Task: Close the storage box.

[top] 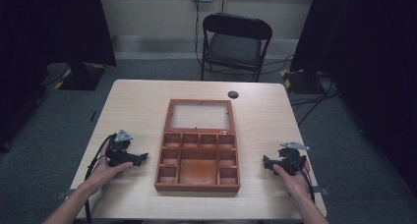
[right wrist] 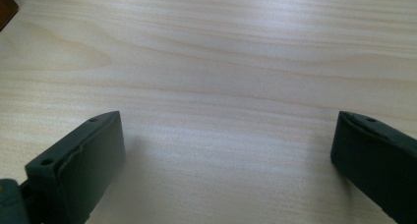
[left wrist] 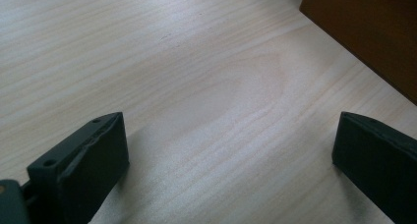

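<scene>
A brown wooden box (top: 198, 160) with several small compartments lies open in the middle of the table, its glass-paned lid (top: 200, 115) folded flat behind it. My left gripper (top: 141, 157) rests on the table left of the box, held by a hand, and points toward it. Its jaws stand wide apart over bare wood (left wrist: 231, 135), with a corner of the box (left wrist: 364, 32) ahead at the right. My right gripper (top: 266, 161) rests right of the box and points at it. Its jaws are also wide apart with nothing between them (right wrist: 228, 140).
The light wooden table (top: 137, 111) has a small dark round cap (top: 233, 94) near its far edge. A black folding chair (top: 235, 44) stands beyond the table. Cables trail on the grey floor at the right (top: 314, 98).
</scene>
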The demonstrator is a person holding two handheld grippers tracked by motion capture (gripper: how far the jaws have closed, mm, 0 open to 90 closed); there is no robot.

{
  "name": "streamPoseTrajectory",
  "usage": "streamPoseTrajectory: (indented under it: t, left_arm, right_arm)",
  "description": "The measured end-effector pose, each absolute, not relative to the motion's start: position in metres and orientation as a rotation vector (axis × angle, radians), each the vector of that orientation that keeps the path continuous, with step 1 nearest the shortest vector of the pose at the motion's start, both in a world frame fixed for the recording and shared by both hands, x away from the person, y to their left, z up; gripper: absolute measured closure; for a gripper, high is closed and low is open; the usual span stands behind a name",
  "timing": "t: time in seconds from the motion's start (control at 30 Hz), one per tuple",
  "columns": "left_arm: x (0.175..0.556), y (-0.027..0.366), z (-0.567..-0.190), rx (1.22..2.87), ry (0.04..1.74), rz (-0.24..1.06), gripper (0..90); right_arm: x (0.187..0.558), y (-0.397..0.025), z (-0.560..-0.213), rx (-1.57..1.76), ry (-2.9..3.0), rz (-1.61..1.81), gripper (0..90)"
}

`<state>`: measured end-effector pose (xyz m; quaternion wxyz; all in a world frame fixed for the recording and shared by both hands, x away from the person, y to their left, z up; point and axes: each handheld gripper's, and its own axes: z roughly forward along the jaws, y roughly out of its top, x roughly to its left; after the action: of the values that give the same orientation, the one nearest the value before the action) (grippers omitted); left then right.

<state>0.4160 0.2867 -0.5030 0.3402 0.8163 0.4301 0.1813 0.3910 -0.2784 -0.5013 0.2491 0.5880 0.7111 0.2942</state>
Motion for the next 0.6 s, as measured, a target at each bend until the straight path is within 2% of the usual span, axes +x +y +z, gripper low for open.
streamPoseTrajectory:
  t: [0.2, 0.33, 0.37, 0.4, 0.57, 0.6]
  left_arm:
    - [0.415, 0.289, -0.502, 2.109, 1.104, 0.443, 1.2]
    - [0.415, 0.292, -0.500, 2.080, 1.130, 0.446, 12.6]
    - [0.415, 0.293, -0.499, 2.080, 1.133, 0.455, 17.2]
    - [0.415, 0.293, -0.499, 2.080, 1.133, 0.455, 16.8]
    - [0.415, 0.286, -0.495, 2.089, 1.107, 0.426, 17.1]
    - [0.415, 0.284, -0.493, 2.087, 1.104, 0.427, 17.7]
  right_arm:
    - [0.392, -0.277, -0.500, 1.601, 1.963, 0.789, 0.0]
    - [0.392, -0.274, -0.496, 1.602, 2.012, 0.782, 1.6]
    - [0.391, -0.274, -0.494, 1.613, 2.014, 0.820, 7.6]
    - [0.390, -0.274, -0.493, 1.612, 2.009, 0.830, 12.1]
    - [0.390, -0.275, -0.488, 1.666, 2.012, 0.918, 15.6]
    - [0.391, -0.274, -0.486, 1.661, 2.006, 0.912, 13.6]
